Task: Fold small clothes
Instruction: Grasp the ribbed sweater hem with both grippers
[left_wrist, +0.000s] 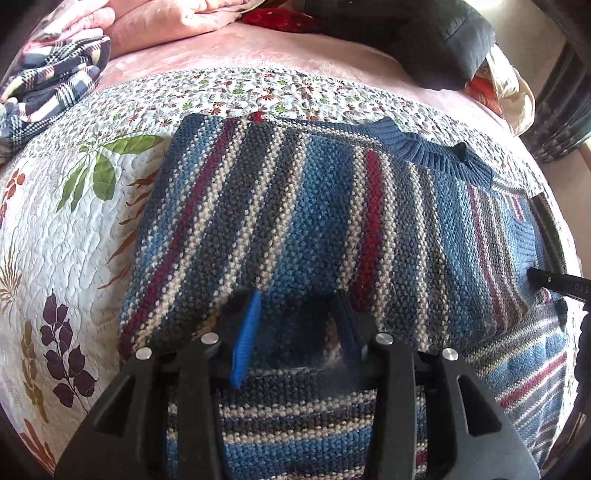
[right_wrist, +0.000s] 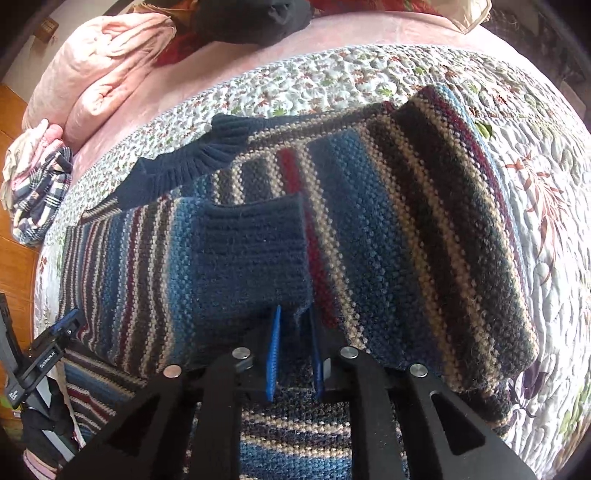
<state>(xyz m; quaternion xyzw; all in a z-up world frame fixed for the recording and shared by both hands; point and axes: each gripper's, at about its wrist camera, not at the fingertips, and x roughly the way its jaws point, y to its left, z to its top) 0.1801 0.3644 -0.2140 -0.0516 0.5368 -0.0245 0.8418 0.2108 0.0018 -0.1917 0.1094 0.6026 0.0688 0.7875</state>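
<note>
A blue, red and cream striped knit sweater (left_wrist: 295, 206) lies partly folded on a floral quilt (left_wrist: 74, 229), its ribbed navy collar (left_wrist: 424, 147) at the far side. My left gripper (left_wrist: 295, 332) stands open, its fingers wide apart and straddling the near edge of the folded upper layer. My right gripper (right_wrist: 295, 350) has its blue pads (right_wrist: 273, 354) close together on the sweater (right_wrist: 369, 221), pinching the knit just below the navy cuff (right_wrist: 251, 251) of a folded-in sleeve. The right gripper's tip shows at the right edge of the left wrist view.
A plaid garment (left_wrist: 51, 85) lies bunched at the quilt's far left. Pink bedding (right_wrist: 99, 74) and dark clothing (right_wrist: 255, 18) are piled at the head of the bed. A wooden floor (right_wrist: 14, 122) shows past the bed's left edge.
</note>
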